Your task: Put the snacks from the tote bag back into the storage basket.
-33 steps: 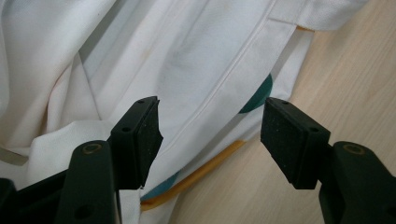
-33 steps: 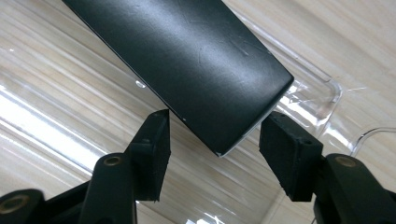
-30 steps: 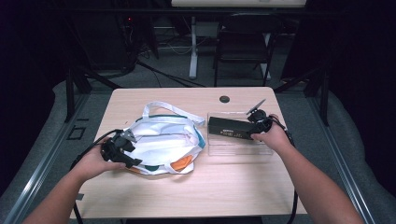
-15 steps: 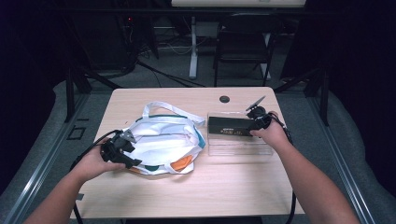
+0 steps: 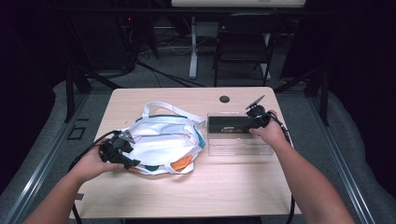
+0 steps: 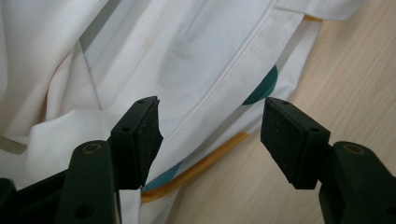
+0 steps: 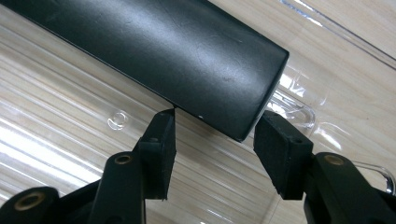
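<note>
A white fabric bag with teal and orange trim lies crumpled on the left half of the wooden table. My left gripper rests at the bag's near left edge, jaws open. The bag's seam lies between and beyond the left gripper. A long black box lies in a clear plastic tray on the right. My right gripper is at the box's right end. Its jaws have just been closing, and the box's end sits between the pads of the right gripper, which stand at its two sides.
A round black grommet sits in the table near its far edge. A dark chair and a white table leg stand behind the table. The tray's clear ribbed floor lies under the box.
</note>
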`<state>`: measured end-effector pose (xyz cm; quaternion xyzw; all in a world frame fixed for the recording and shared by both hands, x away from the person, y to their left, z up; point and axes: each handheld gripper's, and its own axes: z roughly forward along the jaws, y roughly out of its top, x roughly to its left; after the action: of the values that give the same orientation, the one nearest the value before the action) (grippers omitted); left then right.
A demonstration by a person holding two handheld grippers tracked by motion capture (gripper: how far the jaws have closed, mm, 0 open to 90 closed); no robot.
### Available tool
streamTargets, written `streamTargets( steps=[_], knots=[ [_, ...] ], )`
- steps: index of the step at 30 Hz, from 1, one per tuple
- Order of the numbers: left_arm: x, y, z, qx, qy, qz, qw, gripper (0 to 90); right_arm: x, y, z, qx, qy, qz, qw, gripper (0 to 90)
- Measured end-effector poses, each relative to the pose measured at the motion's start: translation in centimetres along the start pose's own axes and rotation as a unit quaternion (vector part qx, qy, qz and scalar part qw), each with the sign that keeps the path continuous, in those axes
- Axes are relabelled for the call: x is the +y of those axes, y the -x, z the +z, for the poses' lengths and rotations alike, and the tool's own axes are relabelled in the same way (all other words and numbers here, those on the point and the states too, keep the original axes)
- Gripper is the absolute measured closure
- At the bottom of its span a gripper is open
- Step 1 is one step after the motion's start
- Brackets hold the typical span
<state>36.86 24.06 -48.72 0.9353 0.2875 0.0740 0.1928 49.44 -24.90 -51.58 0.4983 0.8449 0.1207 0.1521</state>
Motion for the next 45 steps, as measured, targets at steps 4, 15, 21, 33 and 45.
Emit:
streamTargets(
  steps=[4, 15, 21, 33, 45],
  knots=[
    [-0.1, 0.0, 0.0, -0.001, 0.0, 0.0, 1.0, 37.6, 0.0, -0.2, 0.3, -0.004, 0.016, 0.009, 0.9998, 48.9],
    [-0.2, 0.0, 0.0, 0.0, 0.0, -0.002, 1.0, 37.6, 0.0, -0.2, 0.4, -0.005, 0.017, 0.009, 0.9998, 48.5],
    [-0.2, 0.0, 0.0, 0.0, 0.0, -0.002, 1.0, 37.6, 0.0, -0.2, 0.2, -0.003, 0.017, 0.013, 0.9998, 46.9],
    [-0.2, 0.1, -0.3, 0.002, 0.003, -0.002, 1.0, 37.6, -0.3, -0.2, -0.5, -0.001, 0.009, 0.018, 0.9998, 45.3],
    [-0.2, 0.2, -0.8, 0.008, 0.006, -0.004, 0.9999, 37.6, -1.0, -0.2, -2.4, 0.002, 0.013, 0.013, 0.9998, 44.5]
  ],
)
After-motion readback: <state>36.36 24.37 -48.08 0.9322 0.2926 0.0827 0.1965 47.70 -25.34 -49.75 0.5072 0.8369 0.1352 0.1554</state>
